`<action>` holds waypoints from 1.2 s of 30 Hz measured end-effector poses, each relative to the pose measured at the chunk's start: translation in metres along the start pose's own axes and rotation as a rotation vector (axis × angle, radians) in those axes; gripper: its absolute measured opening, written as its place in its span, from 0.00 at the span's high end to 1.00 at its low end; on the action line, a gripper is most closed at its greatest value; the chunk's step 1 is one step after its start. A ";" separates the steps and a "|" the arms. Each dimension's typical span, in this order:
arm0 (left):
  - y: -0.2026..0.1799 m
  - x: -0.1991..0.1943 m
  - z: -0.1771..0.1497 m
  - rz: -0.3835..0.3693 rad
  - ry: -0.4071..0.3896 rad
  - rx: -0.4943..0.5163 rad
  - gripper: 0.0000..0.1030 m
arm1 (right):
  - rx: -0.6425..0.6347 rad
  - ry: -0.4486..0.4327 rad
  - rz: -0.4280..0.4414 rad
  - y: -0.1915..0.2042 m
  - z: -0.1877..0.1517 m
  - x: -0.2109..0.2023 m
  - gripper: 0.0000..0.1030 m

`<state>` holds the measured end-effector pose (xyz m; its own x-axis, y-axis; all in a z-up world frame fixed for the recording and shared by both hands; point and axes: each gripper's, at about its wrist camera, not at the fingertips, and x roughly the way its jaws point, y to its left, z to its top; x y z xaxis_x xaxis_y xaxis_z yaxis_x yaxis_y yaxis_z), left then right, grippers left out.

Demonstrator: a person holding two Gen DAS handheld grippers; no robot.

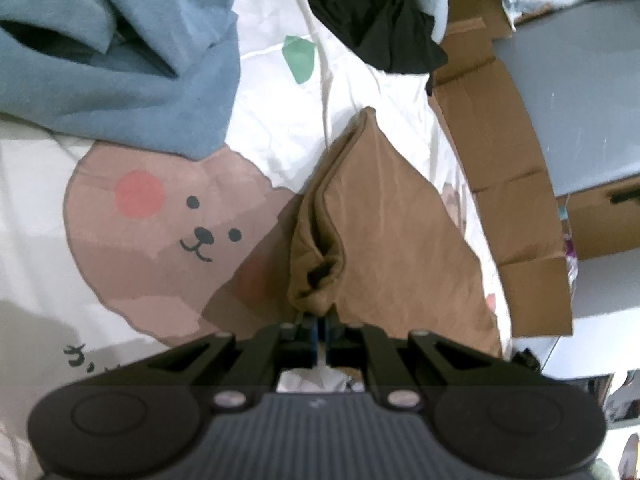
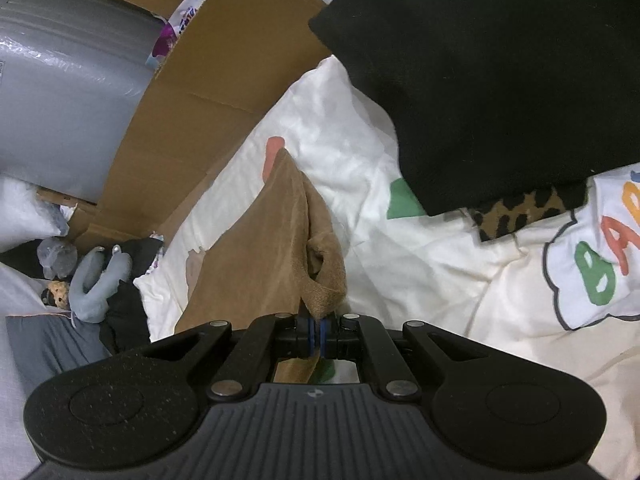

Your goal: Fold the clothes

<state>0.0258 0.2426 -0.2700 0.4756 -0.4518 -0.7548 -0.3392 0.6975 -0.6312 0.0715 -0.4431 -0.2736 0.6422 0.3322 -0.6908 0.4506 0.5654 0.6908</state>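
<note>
— White bed cover (image 1: 280, 128) printed with a cartoon bear (image 1: 172, 224), spread under everything. Any open room?

— Some bare sheet between the bear print and the tan garment (image 1: 384, 216); more pale cover (image 2: 420, 280) to the right in the right wrist view. Bounded on one side by flattened cardboard (image 1: 500, 184) along the bed's edge, with a grey box (image 1: 568, 92) beyond it.

— Crowding the far side?

— Blue fleece clothing (image 1: 120, 60) heaped at upper left, its hem lying over the bear's head. Black cloth (image 1: 376, 20) bunched at the top near the cardboard. From the right: a large black garment (image 2: 500, 80) over a leopard-print piece (image 2: 520, 212), just past a green patch in the print. Coloured lettering (image 2: 608, 248) on the cover at far right. Off the bed's edge, a grey soft toy (image 2: 96, 276) among dark fabric.

— And the tan garment?

— Lifted off the cover near the middle, hanging as a folded, pointed sheet, edge doubled near each grip.

— Grips?

— Left hand-held gripper (image 1: 322, 326) pinched tight on a bunched corner, angled downward. Right hand-held gripper (image 2: 319, 334) likewise clamped on a rolled ribbed edge (image 2: 324, 284), cloth trailing below the blue pads (image 2: 310, 334). Both tilted toward the bed.
</note>
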 end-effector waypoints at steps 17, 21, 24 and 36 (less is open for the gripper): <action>0.030 0.030 -0.026 0.013 0.082 -0.001 0.96 | 0.085 0.028 -0.156 -0.067 -0.028 0.024 0.98; 0.043 0.041 -0.032 0.033 0.101 0.001 0.92 | 0.083 0.037 -0.210 -0.073 -0.028 0.022 0.91; 0.049 0.038 -0.036 0.042 0.099 0.002 0.80 | 0.048 0.033 -0.277 -0.072 -0.025 0.014 0.82; 0.052 0.025 -0.030 -0.012 0.046 0.020 0.38 | -0.317 0.059 -0.227 -0.002 -0.038 0.006 0.81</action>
<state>-0.0044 0.2512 -0.3270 0.4416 -0.4850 -0.7548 -0.3174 0.7025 -0.6370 0.0508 -0.4130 -0.2873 0.5071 0.2093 -0.8361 0.3571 0.8319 0.4248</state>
